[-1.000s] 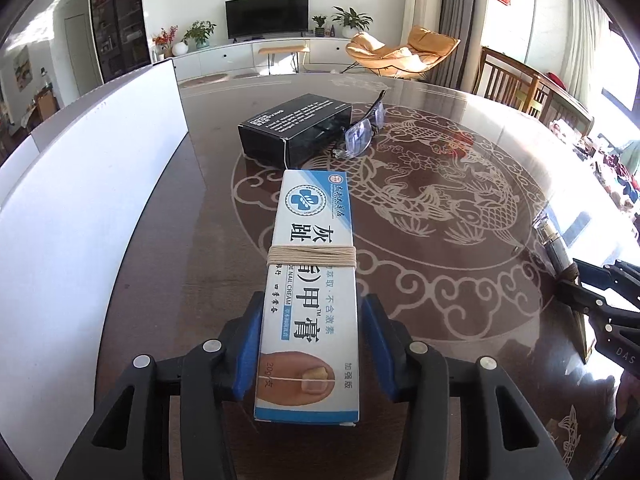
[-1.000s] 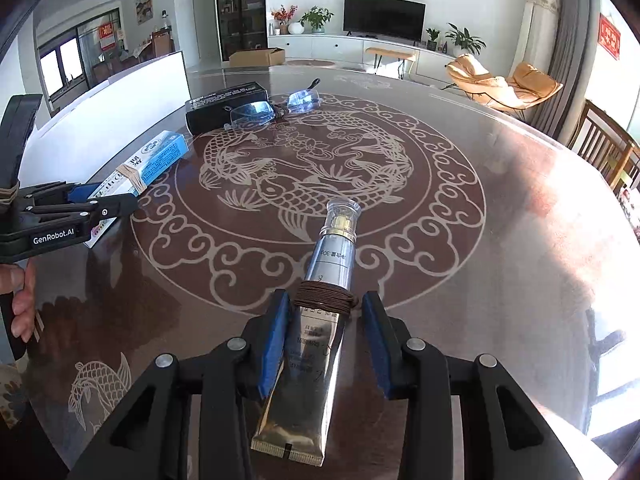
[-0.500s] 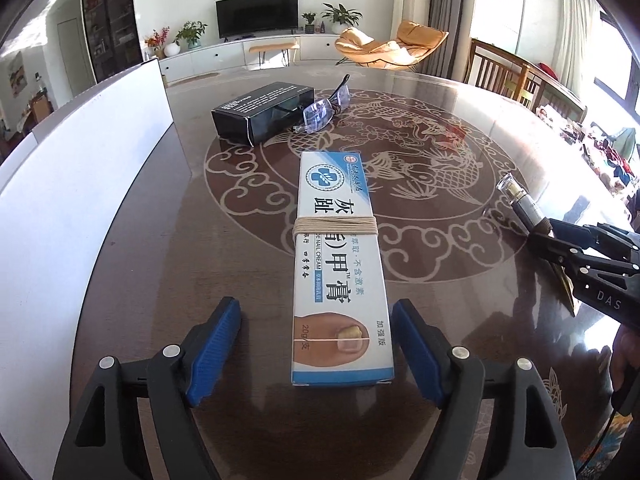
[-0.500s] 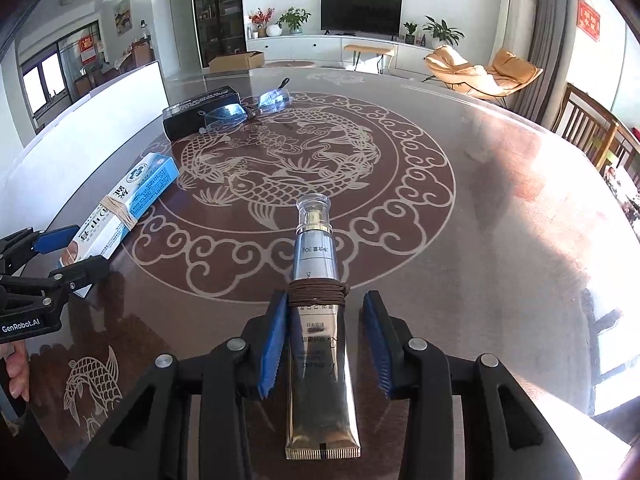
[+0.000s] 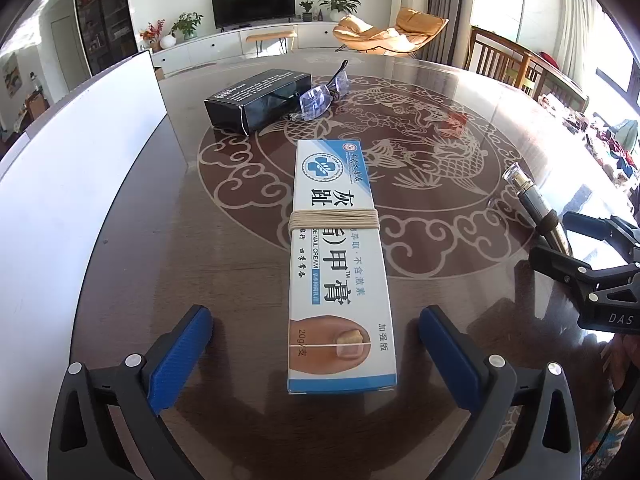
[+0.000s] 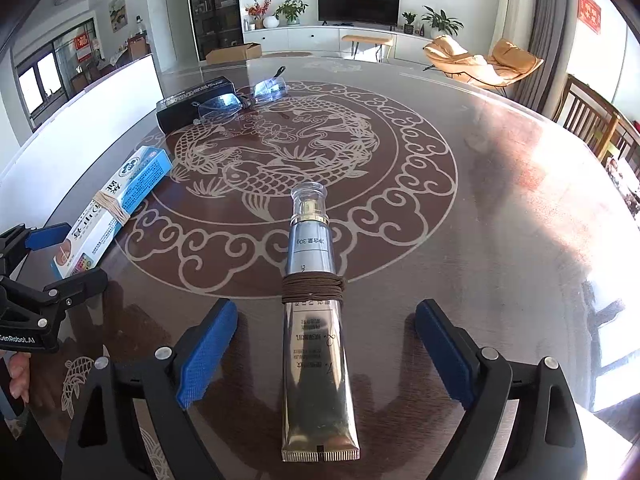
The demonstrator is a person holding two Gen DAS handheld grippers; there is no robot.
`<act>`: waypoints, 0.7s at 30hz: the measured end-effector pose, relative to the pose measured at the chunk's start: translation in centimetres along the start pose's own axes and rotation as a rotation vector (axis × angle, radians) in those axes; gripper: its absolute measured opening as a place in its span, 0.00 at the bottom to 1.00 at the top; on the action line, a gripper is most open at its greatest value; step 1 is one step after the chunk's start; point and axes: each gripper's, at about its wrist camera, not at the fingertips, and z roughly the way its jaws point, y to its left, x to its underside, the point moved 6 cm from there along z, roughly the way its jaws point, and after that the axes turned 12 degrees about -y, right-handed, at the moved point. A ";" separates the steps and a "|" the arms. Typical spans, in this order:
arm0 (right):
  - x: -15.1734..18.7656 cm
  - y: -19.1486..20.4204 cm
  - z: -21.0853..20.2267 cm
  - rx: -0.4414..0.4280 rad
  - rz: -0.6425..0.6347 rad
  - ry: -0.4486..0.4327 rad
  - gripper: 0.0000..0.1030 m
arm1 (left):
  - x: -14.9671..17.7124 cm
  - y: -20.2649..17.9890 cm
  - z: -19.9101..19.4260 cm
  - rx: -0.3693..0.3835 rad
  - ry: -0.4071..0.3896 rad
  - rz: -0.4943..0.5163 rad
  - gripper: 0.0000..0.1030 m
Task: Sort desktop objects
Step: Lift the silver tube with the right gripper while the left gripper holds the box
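A blue and white nail cream box [image 5: 340,264] with a rubber band round it lies flat on the dark round table [image 5: 224,280]. My left gripper [image 5: 316,340] straddles its near end, jaws opening, pads well clear of the box sides. The box [image 6: 116,208] also shows at the left of the right wrist view. A silver cosmetic tube [image 6: 316,312] with brown cord wound round it lies on the table between the blue pads of my right gripper [image 6: 324,336], whose jaws are opening and touch nothing. The tube [image 5: 536,204] appears at the right edge of the left wrist view.
A black box [image 5: 256,100] and clear glasses [image 5: 320,98] lie at the far side of the table. A white board [image 5: 72,184] stands along the left edge. Wooden chairs [image 6: 592,120] stand at the right. A person's fingers [image 6: 16,372] hold the left gripper handle.
Both grippers have let go: the left jaws spread away from the cream box, then the right jaws spread away from the tube. Both objects now rest on the table.
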 end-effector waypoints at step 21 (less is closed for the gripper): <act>0.2 0.0 0.2 0.002 -0.002 0.015 1.00 | 0.1 -0.1 -0.1 0.001 0.000 -0.001 1.00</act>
